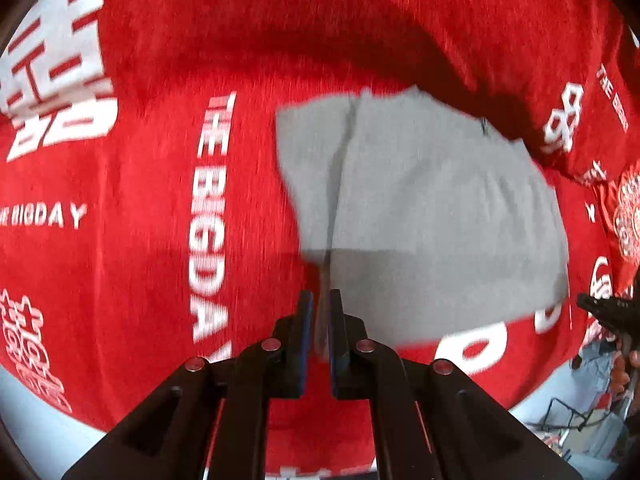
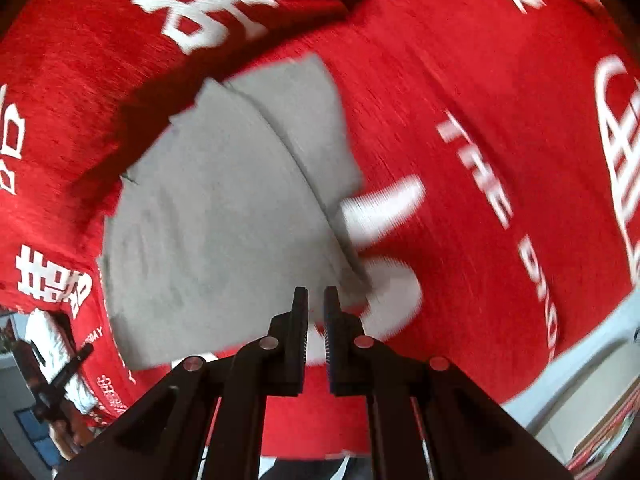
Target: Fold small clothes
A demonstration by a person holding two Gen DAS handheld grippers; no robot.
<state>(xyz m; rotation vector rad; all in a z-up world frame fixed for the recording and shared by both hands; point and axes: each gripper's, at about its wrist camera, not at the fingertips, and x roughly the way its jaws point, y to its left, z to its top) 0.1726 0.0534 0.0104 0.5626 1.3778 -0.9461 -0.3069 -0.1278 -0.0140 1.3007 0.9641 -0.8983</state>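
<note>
A small grey garment [image 1: 420,208] lies on a red printed cloth [image 1: 160,140]; it also shows in the right wrist view [image 2: 224,216]. My left gripper [image 1: 322,300] has its jaws nearly closed on a thin fold at the garment's near left corner. My right gripper [image 2: 316,296] has its jaws nearly closed at the garment's near right corner; the view is blurred and cloth appears between the pads. The garment shows a seam or fold line running along one side.
The red cloth with white lettering covers the whole surface and bunches into a raised fold [image 1: 520,60] behind the garment. The surface's pale edge [image 2: 580,368] shows near the frame bottoms. The other gripper's tip [image 1: 600,308] appears at the right edge of the left view.
</note>
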